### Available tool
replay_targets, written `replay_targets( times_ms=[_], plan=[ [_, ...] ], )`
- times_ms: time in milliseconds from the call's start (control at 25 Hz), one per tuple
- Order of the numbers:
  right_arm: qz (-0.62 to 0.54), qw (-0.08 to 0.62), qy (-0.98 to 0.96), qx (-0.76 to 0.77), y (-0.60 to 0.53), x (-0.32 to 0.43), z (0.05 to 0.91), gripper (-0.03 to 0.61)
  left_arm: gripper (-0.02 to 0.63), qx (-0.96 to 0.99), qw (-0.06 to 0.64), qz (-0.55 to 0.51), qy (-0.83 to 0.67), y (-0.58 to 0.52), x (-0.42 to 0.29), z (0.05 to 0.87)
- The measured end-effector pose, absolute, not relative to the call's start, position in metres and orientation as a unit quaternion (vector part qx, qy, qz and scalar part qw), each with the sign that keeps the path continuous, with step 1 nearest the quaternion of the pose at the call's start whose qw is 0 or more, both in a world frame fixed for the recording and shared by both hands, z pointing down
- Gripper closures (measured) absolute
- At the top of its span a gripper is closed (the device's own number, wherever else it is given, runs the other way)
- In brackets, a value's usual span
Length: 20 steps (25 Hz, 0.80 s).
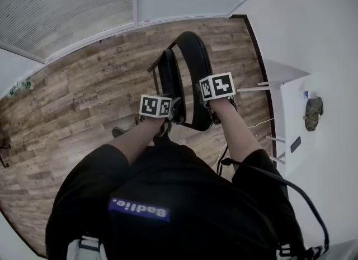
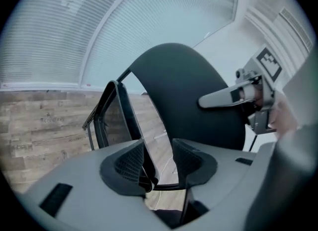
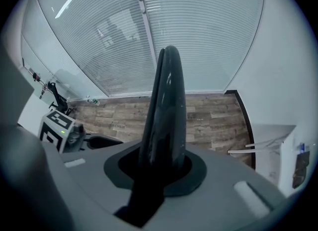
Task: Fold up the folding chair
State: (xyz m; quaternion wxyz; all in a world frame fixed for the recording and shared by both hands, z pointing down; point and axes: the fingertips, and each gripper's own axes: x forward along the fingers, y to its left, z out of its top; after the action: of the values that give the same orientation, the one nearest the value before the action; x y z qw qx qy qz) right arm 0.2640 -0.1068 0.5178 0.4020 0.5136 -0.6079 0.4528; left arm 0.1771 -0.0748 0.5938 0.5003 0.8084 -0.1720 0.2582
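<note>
Now your right hand-held gripper (image 3: 161, 168) clamps the backrest (image 3: 165, 101) of the folding chair (image 1: 193, 69) straight ahead; the left hand-held gripper (image 2: 158, 168), jaws apart, cradles the seat (image 2: 112, 120) rim unpinched; the seat stands upright just left of the backrest, nearer your left.

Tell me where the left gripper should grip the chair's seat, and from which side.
Probably its thin upturned edge, from above on the near side: the seat stands tipped up beside the backrest, which the right gripper clamps, leaving that rim facing the left gripper.
</note>
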Motion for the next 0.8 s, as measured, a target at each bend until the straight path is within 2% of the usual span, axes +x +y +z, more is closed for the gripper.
replay_targets(
  times_ms=[120,320,560,800],
  plan=[
    [0.448,0.408,-0.608,0.513,-0.105,0.263,0.517,0.508,0.448,0.827,0.487,0.223,-0.173,-0.076,0.149,0.56],
    [0.445,0.411,-0.608,0.513,-0.105,0.263,0.515,0.508,0.449,0.882,0.416,0.149,-0.163,-0.081,0.109,0.492],
    [0.436,0.42,-0.607,0.514,-0.1,0.258,0.511,0.508,0.451,0.928,0.302,0.107,-0.189,-0.081,0.057,0.429],
    [0.433,0.422,-0.607,0.516,-0.105,0.251,0.511,0.508,0.501,0.95,0.174,0.08,-0.248,-0.092,0.0,0.369]
  ],
)
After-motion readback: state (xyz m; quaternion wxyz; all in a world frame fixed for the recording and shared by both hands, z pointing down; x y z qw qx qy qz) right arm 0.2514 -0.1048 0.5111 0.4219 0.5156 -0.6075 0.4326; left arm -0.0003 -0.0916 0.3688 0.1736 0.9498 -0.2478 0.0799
